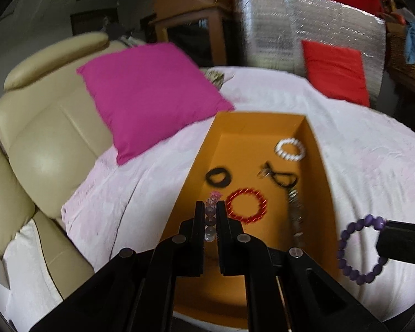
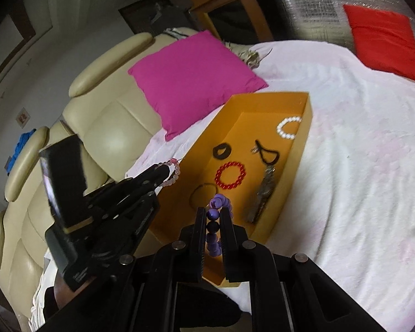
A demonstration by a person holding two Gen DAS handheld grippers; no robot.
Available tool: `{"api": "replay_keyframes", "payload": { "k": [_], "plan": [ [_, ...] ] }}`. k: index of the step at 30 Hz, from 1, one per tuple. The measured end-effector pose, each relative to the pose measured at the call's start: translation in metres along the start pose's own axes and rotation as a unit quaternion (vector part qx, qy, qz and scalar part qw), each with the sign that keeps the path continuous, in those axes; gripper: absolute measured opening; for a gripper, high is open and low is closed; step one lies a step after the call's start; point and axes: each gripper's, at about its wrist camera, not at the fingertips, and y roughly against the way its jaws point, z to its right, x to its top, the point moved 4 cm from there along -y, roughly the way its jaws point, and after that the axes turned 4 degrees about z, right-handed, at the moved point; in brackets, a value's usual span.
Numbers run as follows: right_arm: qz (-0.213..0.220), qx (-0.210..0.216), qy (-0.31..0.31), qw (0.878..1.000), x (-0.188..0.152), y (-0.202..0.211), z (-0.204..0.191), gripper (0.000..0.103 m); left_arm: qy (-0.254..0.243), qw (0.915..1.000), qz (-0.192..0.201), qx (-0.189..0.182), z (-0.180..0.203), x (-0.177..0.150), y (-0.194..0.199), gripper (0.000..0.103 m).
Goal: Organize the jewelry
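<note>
Two tools (image 1: 209, 207) (image 2: 214, 215), two gripped bracelets (image 1: 210, 218) (image 2: 214, 221)

The left tool (image 1: 209, 210) points forward and down, its two black fingers (image 1: 199, 215) nearly together, clamped on a string of pale pink beads (image 1: 210, 218). In the right wrist view it shows from the side at left, tilted, its tips pinching the bead loop. The right tool (image 2: 214, 215) also slants down, its fingers (image 2: 227, 221) almost closed on a purple bead bracelet (image 2: 213, 229). In the left wrist view its black tip enters from the right edge, with the purple loop hanging from it.
</note>
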Motion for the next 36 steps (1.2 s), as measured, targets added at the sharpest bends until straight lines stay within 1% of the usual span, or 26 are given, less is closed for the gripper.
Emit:
{"api": "replay_keyframes", "payload": {
  "k": [5,9,15,17,20,21,22,23,24,25,28,30,33,35,36],
  "plan": [
    [-0.021,0.005,0.0,1.0,-0.011,-0.021,-0.003,0.011,0.009,0.9995,-0.03,0.006,-0.012,-0.017,-0.019,0.008],
    [-0.036,0.007,0.005,0.999,-0.018,-0.036,-0.009,0.011,0.006,0.9992,-0.039,0.003,-0.011,-0.025,-0.027,0.008],
    [-0.052,-0.009,0.022,0.998,-0.028,-0.057,-0.011,0.011,-0.004,0.9985,-0.055,0.003,-0.008,-0.03,-0.038,0.008],
    [-0.055,-0.025,0.031,0.998,-0.03,-0.062,-0.009,0.012,-0.01,0.9981,-0.06,0.005,-0.007,-0.032,-0.041,0.008],
    [-0.053,-0.038,0.036,0.997,-0.029,-0.063,-0.007,0.012,-0.014,0.9977,-0.065,0.006,-0.005,-0.034,-0.044,0.009],
    [-0.055,-0.038,0.037,0.997,-0.028,-0.063,-0.006,0.012,-0.013,0.9977,-0.066,0.007,-0.005,-0.034,-0.043,0.013],
    [-0.054,-0.042,0.038,0.997,-0.027,-0.062,-0.004,0.013,-0.012,0.9977,-0.066,0.009,-0.006,-0.033,-0.043,0.022],
    [-0.052,-0.044,0.037,0.997,-0.026,-0.06,-0.002,0.014,-0.011,0.9978,-0.065,0.012,-0.006,-0.033,-0.041,0.029],
    [-0.048,-0.046,0.034,0.997,-0.025,-0.056,0.0,0.016,-0.01,0.9979,-0.062,0.016,-0.006,-0.031,-0.038,0.04],
    [-0.042,-0.044,0.028,0.998,-0.023,-0.051,0.004,0.018,-0.01,0.9983,-0.055,0.02,-0.007,-0.029,-0.034,0.045],
    [-0.027,-0.043,0.012,0.999,-0.016,-0.037,0.012,0.022,-0.005,0.9989,-0.04,0.023,-0.005,-0.021,-0.017,0.052],
    [-0.014,-0.041,0.003,0.999,-0.011,-0.025,0.017,0.022,-0.001,0.9993,-0.03,0.02,-0.003,-0.014,-0.005,0.057],
    [0.008,-0.041,-0.004,0.999,-0.005,-0.005,0.02,0.022,-0.005,0.9998,-0.007,0.019,0.004,-0.002,0.021,0.07],
    [0.023,-0.044,-0.004,0.999,-0.003,0.009,0.021,0.023,-0.011,0.9997,0.01,0.021,0.01,0.005,0.04,0.071],
    [0.029,-0.046,-0.004,0.999,-0.002,0.015,0.021,0.028,-0.013,0.9996,0.014,0.022,0.012,0.008,0.046,0.073]
  ]
}}
